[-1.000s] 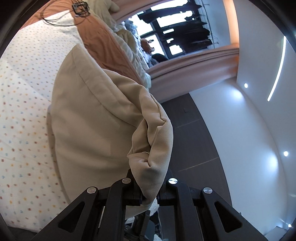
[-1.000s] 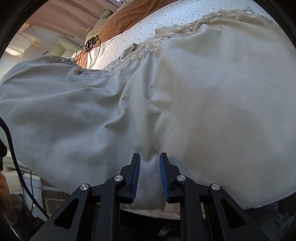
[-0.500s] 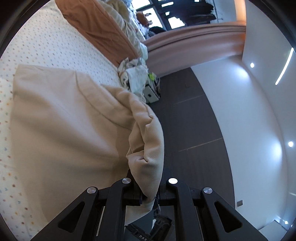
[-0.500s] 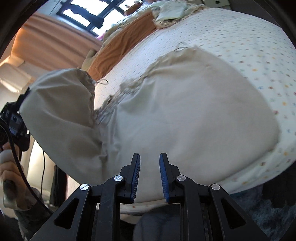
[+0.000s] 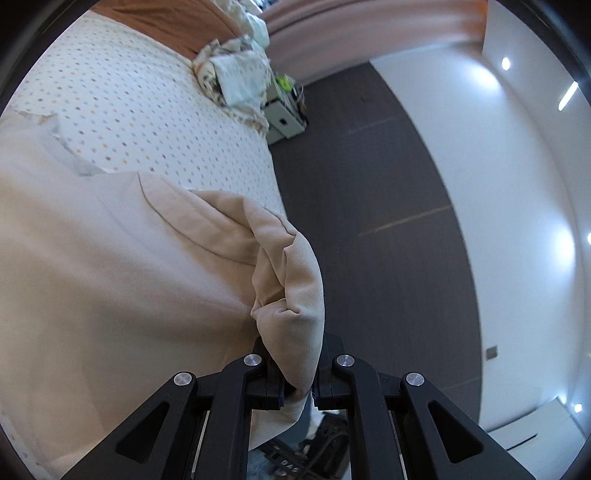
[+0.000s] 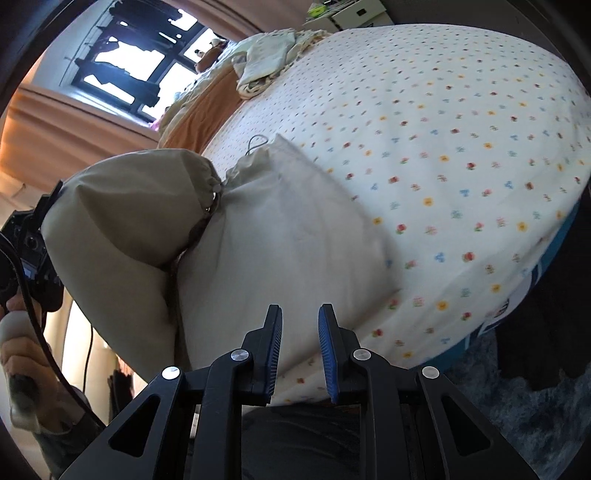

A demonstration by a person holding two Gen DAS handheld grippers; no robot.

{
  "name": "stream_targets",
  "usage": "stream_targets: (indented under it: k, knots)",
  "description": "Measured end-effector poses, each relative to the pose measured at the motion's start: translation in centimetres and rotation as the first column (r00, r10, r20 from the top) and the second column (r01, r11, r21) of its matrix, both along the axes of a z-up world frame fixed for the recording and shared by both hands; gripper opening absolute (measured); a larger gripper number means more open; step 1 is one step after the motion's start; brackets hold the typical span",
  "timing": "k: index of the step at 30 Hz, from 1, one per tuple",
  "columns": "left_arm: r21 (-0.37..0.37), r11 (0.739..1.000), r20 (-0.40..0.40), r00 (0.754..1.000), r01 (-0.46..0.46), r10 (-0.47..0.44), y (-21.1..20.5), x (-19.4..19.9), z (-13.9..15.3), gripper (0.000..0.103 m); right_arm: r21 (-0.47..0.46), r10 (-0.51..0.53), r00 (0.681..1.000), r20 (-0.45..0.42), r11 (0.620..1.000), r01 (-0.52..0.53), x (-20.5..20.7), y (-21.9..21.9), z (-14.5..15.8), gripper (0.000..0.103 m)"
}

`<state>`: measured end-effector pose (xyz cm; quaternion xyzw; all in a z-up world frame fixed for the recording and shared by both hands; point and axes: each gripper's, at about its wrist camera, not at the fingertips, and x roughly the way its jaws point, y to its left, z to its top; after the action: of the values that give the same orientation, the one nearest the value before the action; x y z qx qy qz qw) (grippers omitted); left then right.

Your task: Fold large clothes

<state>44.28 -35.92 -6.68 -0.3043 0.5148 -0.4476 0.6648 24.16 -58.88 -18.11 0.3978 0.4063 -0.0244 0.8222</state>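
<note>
While the left gripper [image 5: 297, 373] pinches a bunched corner of the beige garment [image 5: 110, 280] at the bed [image 6: 443, 155] edge, the right gripper [image 6: 300, 347] hangs narrowly parted and empty, the cloth stretching ahead to its left.

Both views were bright and daylit, with heavy fisheye bending and a black vignette at the corners. In the right wrist view the window [image 6: 129, 70] was blown out, its frame in silhouette, and the dotted bedsheet [image 6: 461, 155] smeared with motion blur toward the right. In the left wrist view ceiling spotlights [image 5: 506, 63] threw soft glare patches on the white wall [image 5: 517, 221]; the curtain [image 5: 369, 26] and wall edge were blurred, while the beige garment [image 5: 110, 277] cast only a soft shadow under its fold.
</note>
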Motion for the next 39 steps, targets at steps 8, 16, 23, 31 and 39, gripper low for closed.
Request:
stream_targets:
  k: [8, 16, 23, 31, 39]
  knots:
    - [0.1, 0.99, -0.055, 0.994, 0.099, -0.094, -5.0, -2.5, -5.2, 0.009, 0.017, -0.064, 0.998, 0.007, 0.998, 0.064, -1.6, -2.7, -0.2, 0.021]
    - [0.159, 0.962, -0.141, 0.969, 0.223, -0.201, -8.0, -3.9, -8.7, 0.054, 0.015, -0.109, 0.994, -0.019, 0.994, 0.109, -2.6, -4.5, -0.6, 0.025]
    - [0.2, 0.966, -0.07, 0.986, 0.163, -0.152, -3.6, -4.1, -8.1, 0.061, 0.023, -0.106, 0.994, 0.001, 0.994, 0.106, -3.2, -5.2, -0.3, 0.049]
    - [0.346, 0.937, 0.01, 0.999, -0.042, 0.042, 6.4, -3.6, -7.1, 0.061, 0.018, -0.035, 0.998, 0.051, 0.999, 0.034, -0.1, -3.7, 0.6, 0.049]
    - [0.47, 0.865, 0.022, 0.982, -0.176, 0.187, 14.1, -5.1, -9.1, 0.061, -0.011, -0.022, 0.999, 0.028, 1.0, 0.023, 4.0, -3.9, -0.2, 0.048]
